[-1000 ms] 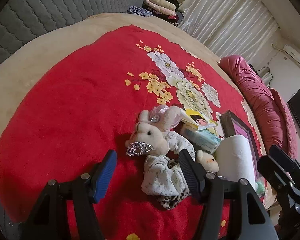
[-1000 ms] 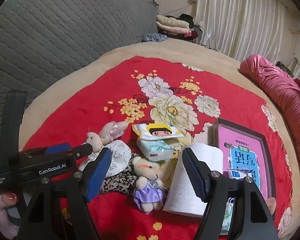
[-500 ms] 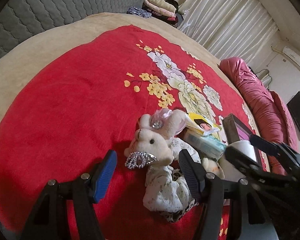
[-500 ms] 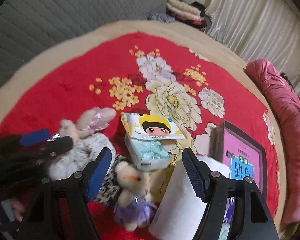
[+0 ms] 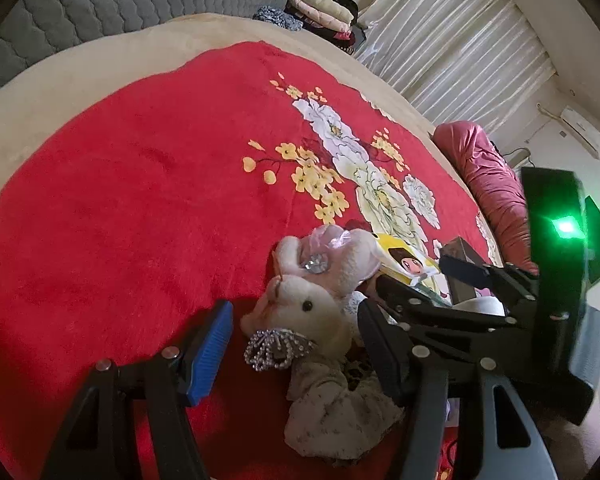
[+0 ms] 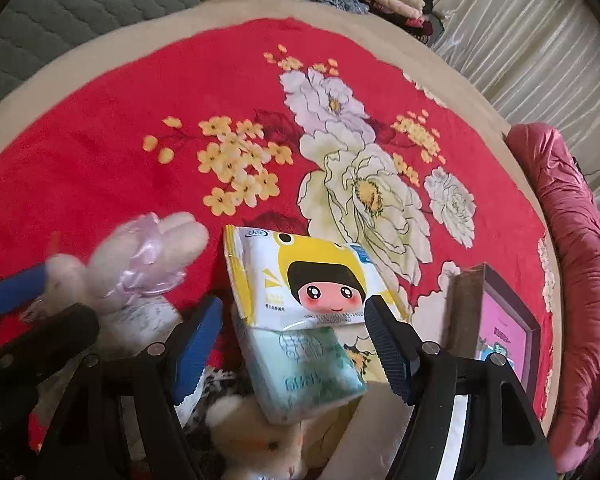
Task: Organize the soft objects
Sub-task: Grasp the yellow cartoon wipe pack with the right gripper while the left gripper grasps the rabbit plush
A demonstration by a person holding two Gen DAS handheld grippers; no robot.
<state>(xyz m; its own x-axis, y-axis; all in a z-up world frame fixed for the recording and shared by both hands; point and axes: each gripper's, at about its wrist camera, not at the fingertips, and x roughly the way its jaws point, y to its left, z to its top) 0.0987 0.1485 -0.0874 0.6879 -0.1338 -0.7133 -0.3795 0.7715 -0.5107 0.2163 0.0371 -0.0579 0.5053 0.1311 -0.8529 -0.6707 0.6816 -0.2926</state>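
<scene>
A red floral blanket [image 5: 132,216] covers a beige bed [image 5: 100,64], and the soft things are heaped near its near right edge. The left gripper [image 5: 296,344] hangs with its jaws wide apart and nothing clamped; the head of a plush bunny [image 5: 304,304] lies between the two fingers, untouched by either pad as far as can be seen. The bunny wears a sequinned bow [image 5: 278,348] at its neck and a pale patterned dress [image 5: 336,408], with its pink-ribboned ears pointing toward the blanket's flowers.

The right gripper [image 6: 294,344] is also spread wide and holds nothing. It hovers over a yellow wet-wipe pack [image 6: 304,280] printed with a cartoon face, which rests on a pale green tissue pack [image 6: 308,368]; both lie in the gap between the fingers, though contact cannot be judged. A small plush bear [image 6: 256,440] lies just below the tissue pack at the near edge. To the right stands a framed picture [image 6: 500,320] with a white paper roll [image 6: 380,432] in front of it. A crimson quilt [image 6: 572,248] runs along the bed's right edge, and folded clothes [image 5: 324,12] are stacked beyond its far edge, beside a grey quilted headboard [image 5: 100,0]
</scene>
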